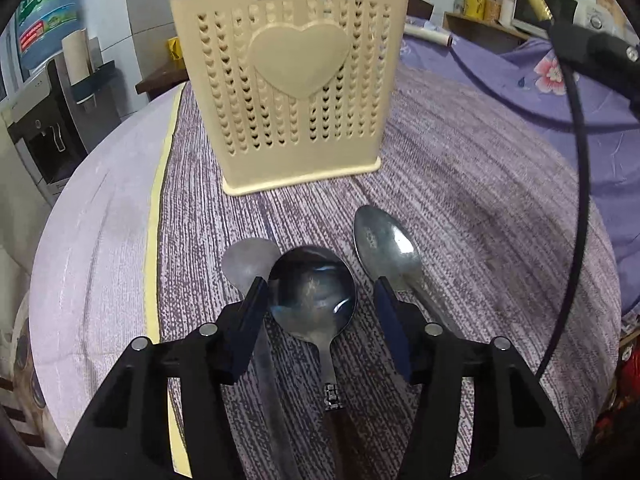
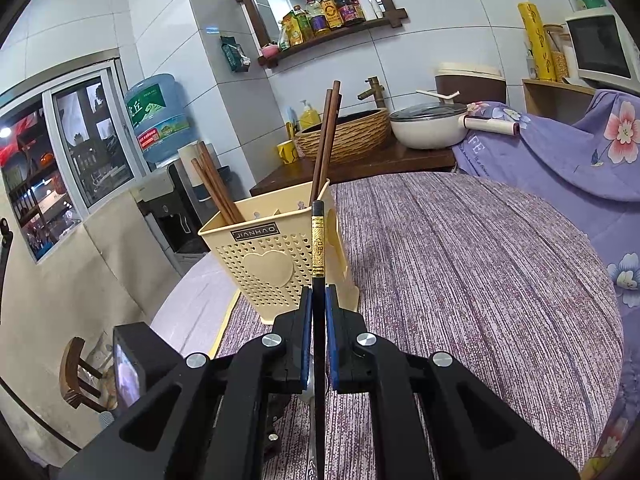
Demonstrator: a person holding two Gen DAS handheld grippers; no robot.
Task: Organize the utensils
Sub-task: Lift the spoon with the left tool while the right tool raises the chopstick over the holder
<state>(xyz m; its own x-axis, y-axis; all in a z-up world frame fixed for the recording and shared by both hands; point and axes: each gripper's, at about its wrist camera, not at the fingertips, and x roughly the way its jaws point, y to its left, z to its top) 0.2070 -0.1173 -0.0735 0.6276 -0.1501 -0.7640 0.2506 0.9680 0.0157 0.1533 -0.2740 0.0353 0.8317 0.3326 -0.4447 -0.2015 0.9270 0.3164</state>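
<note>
A cream perforated utensil holder (image 1: pixel 288 80) with a heart stands on the table; it also shows in the right wrist view (image 2: pixel 272 260) with brown chopsticks (image 2: pixel 326 140) in it. Three metal spoons lie in front of it: a round spoon with a brown handle (image 1: pixel 312 296), a flat one (image 1: pixel 248 260) to its left and an oval one (image 1: pixel 386 248) to its right. My left gripper (image 1: pixel 320 292) is open, its fingers on either side of the round spoon. My right gripper (image 2: pixel 319 300) is shut on a black chopstick with a gold band (image 2: pixel 318 240), held upright above the table near the holder.
The round table has a purple striped cloth (image 2: pixel 480 280). A floral purple cover (image 2: pixel 580 152) lies at the right. A water dispenser (image 2: pixel 160 120) stands at the left, a counter with basket sink (image 2: pixel 344 132) and pot (image 2: pixel 430 124) behind. The right gripper shows in the left wrist view (image 1: pixel 592 52).
</note>
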